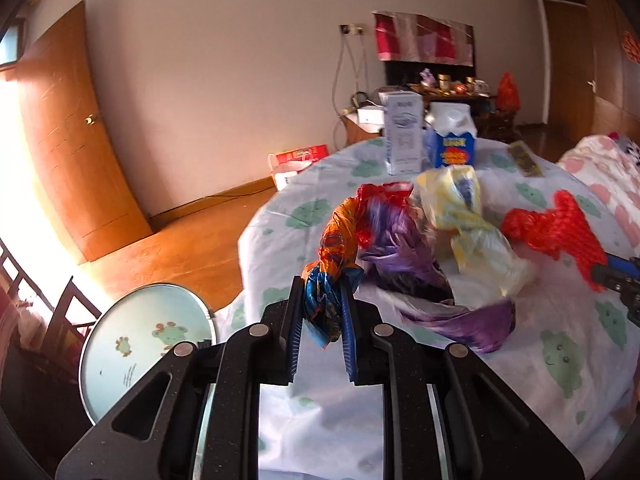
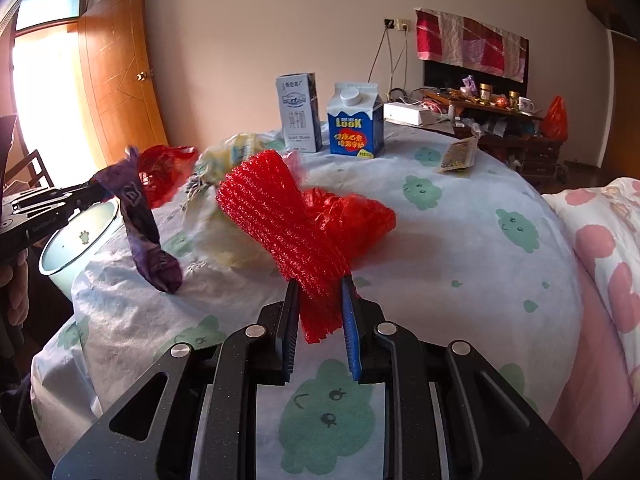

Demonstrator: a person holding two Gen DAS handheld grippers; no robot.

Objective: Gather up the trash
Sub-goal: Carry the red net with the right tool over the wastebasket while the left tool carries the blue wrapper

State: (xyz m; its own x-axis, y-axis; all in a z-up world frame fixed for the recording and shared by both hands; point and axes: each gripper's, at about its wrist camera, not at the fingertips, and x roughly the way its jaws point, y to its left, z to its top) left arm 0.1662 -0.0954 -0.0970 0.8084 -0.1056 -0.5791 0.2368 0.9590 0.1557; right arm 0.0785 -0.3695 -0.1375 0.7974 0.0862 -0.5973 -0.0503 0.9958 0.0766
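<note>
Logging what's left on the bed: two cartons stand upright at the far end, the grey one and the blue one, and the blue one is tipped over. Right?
Not quite: the blue carton stands upright beside the grey carton, as the right wrist view shows.

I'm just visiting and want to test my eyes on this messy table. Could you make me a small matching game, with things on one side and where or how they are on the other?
Things:
1. red foam net
2. purple and orange bag
3. blue carton
4. grey-white carton

States:
A. standing on the table, white cap on top
B. clamped in the right gripper
C. standing on the table to the left of the other carton in both views
D. clamped in the left gripper

Pairs: 1-B, 2-D, 3-A, 4-C
</note>
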